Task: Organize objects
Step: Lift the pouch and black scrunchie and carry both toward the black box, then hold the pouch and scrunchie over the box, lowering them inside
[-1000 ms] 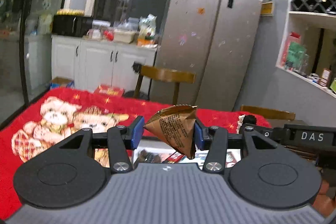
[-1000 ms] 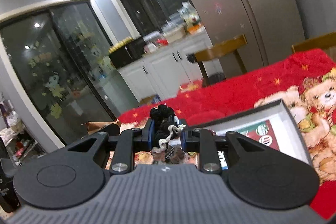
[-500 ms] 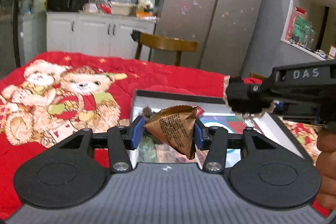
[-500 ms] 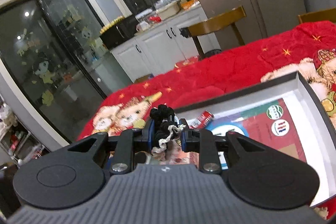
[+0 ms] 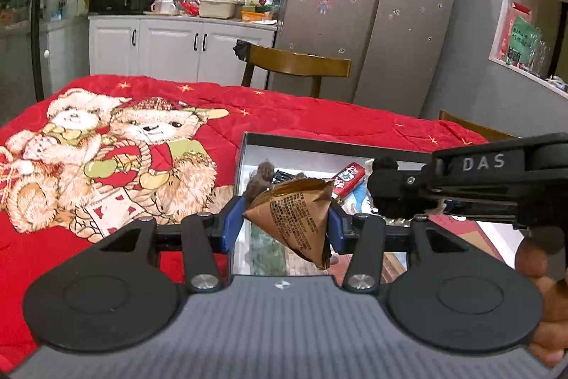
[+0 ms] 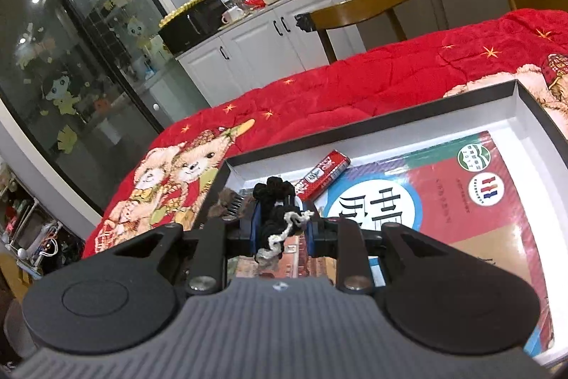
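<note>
I have my left gripper (image 5: 282, 222) clamped on a brown, pyramid-shaped foil snack packet (image 5: 296, 219) with black print, its blue pads pressing the packet's two sides. The packet hangs over the near left corner of the shallow, dark-rimmed cardboard box (image 6: 369, 123) with white inner walls, which sits on the red quilted blanket (image 5: 301, 116) with teddy bears printed on it.

My right gripper (image 6: 282, 224) is closed on a black knitted scrunchie (image 6: 273, 201) with a strand of cream yarn (image 6: 284, 233) dangling from it. It is held above the box too, near the left wall; in the left wrist view this gripper comes in from the right, beside the packet, with part of a hand (image 5: 546, 304) behind it.

Inside the box, a red and white printed book (image 6: 443, 201) covers most of the floor. A small red wrapped snack bar (image 6: 323, 174) lies tilted towards the far wall, resting partly on the book. A brown fuzzy item (image 5: 261, 180) and something dark and ribbed sit in the far left corner; I cannot tell what they are.

Beyond the box, across the blanket, stands a wooden chair (image 5: 298, 66), with white cabinets (image 5: 170, 48) and a steel refrigerator (image 5: 372, 9) behind it.
</note>
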The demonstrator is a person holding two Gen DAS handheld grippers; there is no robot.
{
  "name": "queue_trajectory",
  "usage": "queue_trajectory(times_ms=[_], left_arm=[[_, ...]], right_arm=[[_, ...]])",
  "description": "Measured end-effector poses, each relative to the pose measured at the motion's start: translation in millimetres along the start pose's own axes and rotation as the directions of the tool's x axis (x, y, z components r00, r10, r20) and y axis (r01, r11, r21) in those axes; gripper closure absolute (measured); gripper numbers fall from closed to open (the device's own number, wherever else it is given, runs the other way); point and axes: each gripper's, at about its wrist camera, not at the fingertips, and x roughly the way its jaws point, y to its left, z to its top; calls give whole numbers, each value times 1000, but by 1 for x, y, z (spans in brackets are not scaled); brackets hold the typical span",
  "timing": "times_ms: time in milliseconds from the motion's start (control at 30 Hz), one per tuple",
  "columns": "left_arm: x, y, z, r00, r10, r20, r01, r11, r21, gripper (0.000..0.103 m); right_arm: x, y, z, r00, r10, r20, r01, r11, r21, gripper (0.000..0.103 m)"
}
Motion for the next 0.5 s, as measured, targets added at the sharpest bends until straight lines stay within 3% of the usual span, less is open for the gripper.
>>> queue_trajectory(times_ms=[100,500], left_arm=[[2,-7,-2,1000,22,5,-23,999,37,48],[14,-6,-8,1000,21,-14,-21,999,41,48]], right_arm=[[3,0,0,1000,-3,-1,3,1000,-3,76],[8,0,-4,1000,-17,-3,17,1000,-23,75]])
